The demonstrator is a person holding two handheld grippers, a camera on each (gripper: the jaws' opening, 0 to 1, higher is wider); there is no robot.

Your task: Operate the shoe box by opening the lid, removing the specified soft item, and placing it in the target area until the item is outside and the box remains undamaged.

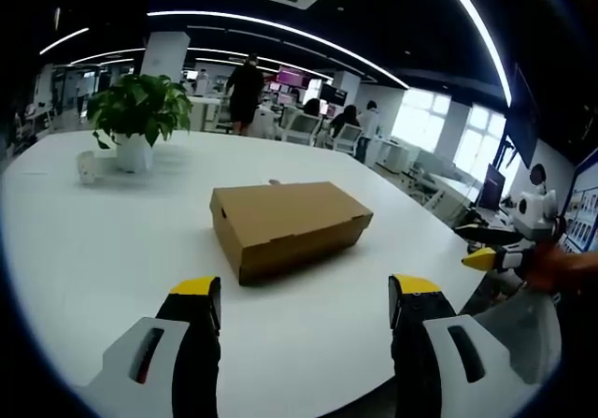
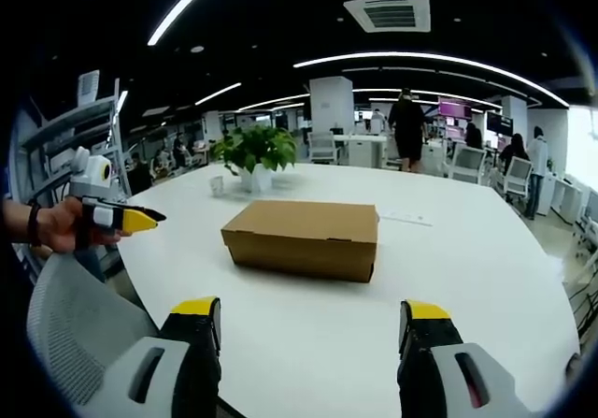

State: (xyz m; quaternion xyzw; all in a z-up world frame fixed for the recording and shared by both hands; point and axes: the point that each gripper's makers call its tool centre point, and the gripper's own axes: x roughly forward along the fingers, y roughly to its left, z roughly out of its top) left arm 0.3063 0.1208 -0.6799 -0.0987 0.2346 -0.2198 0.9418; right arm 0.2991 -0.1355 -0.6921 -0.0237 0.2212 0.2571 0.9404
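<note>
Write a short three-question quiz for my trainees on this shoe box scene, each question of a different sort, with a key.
1. True or false: the shoe box lid is closed.
2. What stands beyond the box on the table? A) potted plant B) laptop C) kettle
3. Fill in: the left gripper jaws stand ____, with nothing between them.

Key: 1 true. 2 A, the potted plant. 3 open; the right gripper is open too.

The left gripper [image 1: 306,296] hung with jaws spread wide. The right gripper [image 2: 313,320] matched it (jaws apart, yellow-tipped), each held in a hand [image 2: 56,223].
</note>
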